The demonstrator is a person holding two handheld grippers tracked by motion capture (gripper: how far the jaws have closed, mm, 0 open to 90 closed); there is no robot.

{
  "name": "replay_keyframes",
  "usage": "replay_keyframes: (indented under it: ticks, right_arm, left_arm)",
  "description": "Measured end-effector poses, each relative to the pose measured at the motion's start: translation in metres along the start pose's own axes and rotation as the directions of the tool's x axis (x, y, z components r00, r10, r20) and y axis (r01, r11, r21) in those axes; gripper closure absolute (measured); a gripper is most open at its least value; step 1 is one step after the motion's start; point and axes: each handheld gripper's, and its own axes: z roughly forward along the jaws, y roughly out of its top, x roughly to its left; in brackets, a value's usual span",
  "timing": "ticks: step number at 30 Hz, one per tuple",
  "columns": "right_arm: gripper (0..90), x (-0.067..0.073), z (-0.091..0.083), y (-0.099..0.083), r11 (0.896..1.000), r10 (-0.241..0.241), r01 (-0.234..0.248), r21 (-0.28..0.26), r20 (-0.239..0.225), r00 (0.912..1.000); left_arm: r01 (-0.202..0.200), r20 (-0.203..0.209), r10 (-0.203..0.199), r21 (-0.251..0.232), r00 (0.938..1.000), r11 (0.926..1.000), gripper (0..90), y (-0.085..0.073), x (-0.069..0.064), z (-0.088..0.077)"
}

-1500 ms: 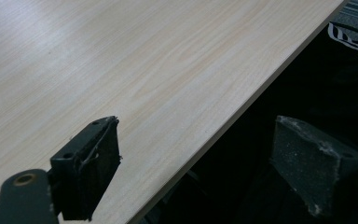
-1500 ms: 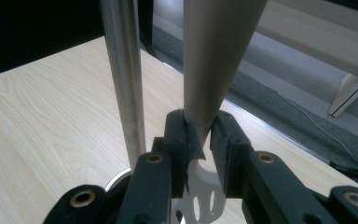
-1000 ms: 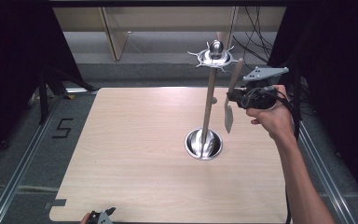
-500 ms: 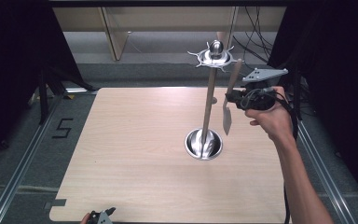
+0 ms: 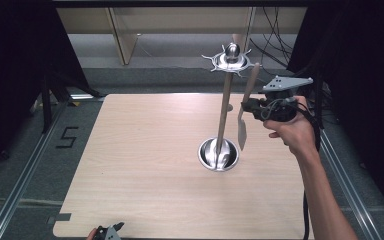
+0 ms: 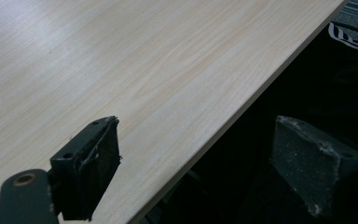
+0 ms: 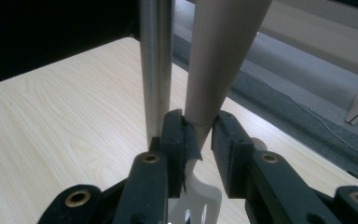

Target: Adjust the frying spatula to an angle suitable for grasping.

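Note:
A metal stand with a round base and a ring of hooks on top rises from the middle of the table. A spatula with a wooden handle hangs almost upright beside the pole, its handle tip up by the hooks. My right gripper is shut on the lower end of the handle, just right of the pole. Its jaws have just been easing open slightly, with the handle still between the pads. My left gripper stands open over the table's near edge, with nothing between its jaws.
The light wooden tabletop spreads to the left of the stand. Metal rails run along both sides of the table. Wooden furniture legs and cables stand beyond its far edge. Dark curtains hang on either side.

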Motion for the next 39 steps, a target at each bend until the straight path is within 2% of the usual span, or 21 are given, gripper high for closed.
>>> replay_keyframes:
  ticks: [1, 2, 3, 4, 9, 11, 13, 16, 18, 22, 24, 25, 26, 27, 31, 33, 35, 36, 37, 38, 39]
  right_arm:
    - [74.4, 0.0, 0.001, 0.0, 1.0, -0.013, 0.014, -0.021, 0.011, 0.9999]
    - [74.3, 0.001, 0.001, -0.001, 1.0, -0.003, 0.003, -0.027, 0.006, 1.0]
    - [73.9, 0.001, 0.0, -0.001, 1.0, 0.004, -0.004, -0.008, -0.007, 1.0]
    - [73.2, 0.001, 0.001, -0.002, 1.0, -0.012, 0.012, -0.019, 0.0, 0.9999]
    - [68.9, 0.004, -0.003, -0.005, 0.999, 0.003, -0.003, -0.053, -0.002, 1.0]
    - [66.4, 0.006, -0.003, -0.007, 0.999, 0.008, -0.009, -0.053, -0.015, 0.9999]
    - [62.8, 0.008, -0.006, -0.01, 0.997, 0.031, -0.031, -0.072, 0.001, 0.9995]
    - [58.2, 0.008, -0.009, -0.015, 0.993, 0.062, -0.062, -0.097, -0.011, 0.998]
    - [56.5, 0.007, -0.012, -0.02, 0.99, 0.077, -0.08, -0.115, -0.024, 0.9967]
    - [54.7, 0.003, -0.015, -0.03, 0.989, 0.11, -0.112, -0.098, -0.032, 0.9935]
    - [53.7, 0.002, -0.015, -0.035, 0.986, 0.126, -0.129, -0.109, -0.034, 0.9915]
    - [53.1, 0.002, -0.013, -0.038, 0.984, 0.121, -0.124, -0.127, -0.027, 0.9923]
    - [52.8, 0.001, -0.014, -0.04, 0.986, 0.117, -0.12, -0.112, -0.037, 0.9924]
    - [52.5, 0.002, -0.014, -0.043, 0.985, 0.13, -0.134, -0.111, -0.045, 0.9906]
    - [51.5, 0.004, -0.013, -0.053, 0.985, 0.13, -0.135, -0.11, -0.05, 0.9902]
    - [51.2, 0.006, -0.012, -0.059, 0.985, 0.123, -0.126, -0.114, -0.034, 0.9918]
    - [50.8, 0.007, -0.011, -0.065, 0.985, 0.131, -0.135, -0.111, -0.041, 0.9905]
    - [50.5, 0.008, -0.01, -0.067, 0.983, 0.138, -0.142, -0.114, -0.043, 0.9895]
    - [50.5, 0.008, -0.01, -0.071, 0.984, 0.135, -0.138, -0.116, -0.036, 0.9902]
    - [50.4, 0.008, -0.01, -0.073, 0.984, 0.126, -0.129, -0.121, -0.032, 0.9916]
    - [50.3, 0.01, -0.01, -0.074, 0.983, 0.146, -0.15, -0.104, -0.039, 0.9885]
  left_arm:
    - [-0.001, -0.006, 0.001, 0.003, 1.0, 1.0, 14.8, 0.0, 0.0, 0.0]
    - [0.007, -0.004, -0.007, -0.003, 1.0, 1.0, 14.8, 0.0, 0.0, 0.0]
    - [0.009, -0.001, -0.009, -0.004, 1.0, 1.0, 14.8, 0.0, 0.0, 0.0]
    - [-0.014, -0.002, 0.014, 0.002, 0.9999, 0.9999, 14.8, 0.0, 0.001, -0.001]
    - [-0.013, -0.006, 0.013, 0.004, 0.9999, 0.9999, 14.8, 0.0, 0.001, 0.0]
    - [0.012, -0.005, -0.012, -0.002, 0.9999, 0.9999, 14.8, 0.0, -0.001, 0.0]
    - [-0.007, -0.008, 0.007, 0.012, 0.9999, 0.9999, 14.8, 0.0, 0.001, 0.0]
    - [0.015, -0.002, -0.015, -0.004, 0.9999, 0.9999, 14.8, -0.001, -0.001, 0.001]
    - [-0.006, -0.016, 0.006, 0.008, 0.9998, 1.0, 14.8, 0.0, 0.001, 0.001]
    - [0.0, -0.015, 0.0, 0.004, 0.9999, 1.0, 14.8, 0.0, 0.0, 0.001]
    - [-0.015, -0.011, 0.015, 0.015, 0.9998, 0.9998, 14.8, 0.0, 0.001, 0.001]
    - [-0.006, -0.002, 0.006, 0.016, 1.0, 0.9999, 14.8, 0.0, 0.001, 0.001]
    - [-0.015, 0.007, 0.015, 0.015, 0.9999, 0.9998, 14.8, 0.0, 0.001, 0.0]
    - [-0.052, 0.011, 0.052, 0.029, 0.9986, 0.9982, 14.8, 0.0, 0.004, -0.001]
    - [-0.054, 0.01, 0.054, 0.017, 0.9985, 0.9984, 14.8, 0.0, 0.004, 0.0]
    - [-0.051, 0.008, 0.051, 0.016, 0.9987, 0.9986, 14.8, 0.0, 0.004, 0.0]
    - [-0.036, 0.01, 0.036, 0.012, 0.9993, 0.9993, 14.8, -0.001, 0.003, 0.001]
    - [-0.052, 0.009, 0.052, 0.018, 0.9986, 0.9985, 14.8, -0.001, 0.004, 0.0]
    - [-0.009, -0.001, 0.009, -0.008, 1.0, 0.9999, 14.8, -0.001, 0.002, 0.002]
    - [-0.006, -0.009, 0.006, -0.002, 0.9999, 1.0, 14.8, -0.001, 0.002, 0.002]
    - [-0.007, -0.014, 0.007, -0.002, 0.9999, 1.0, 14.8, -0.001, 0.002, 0.002]
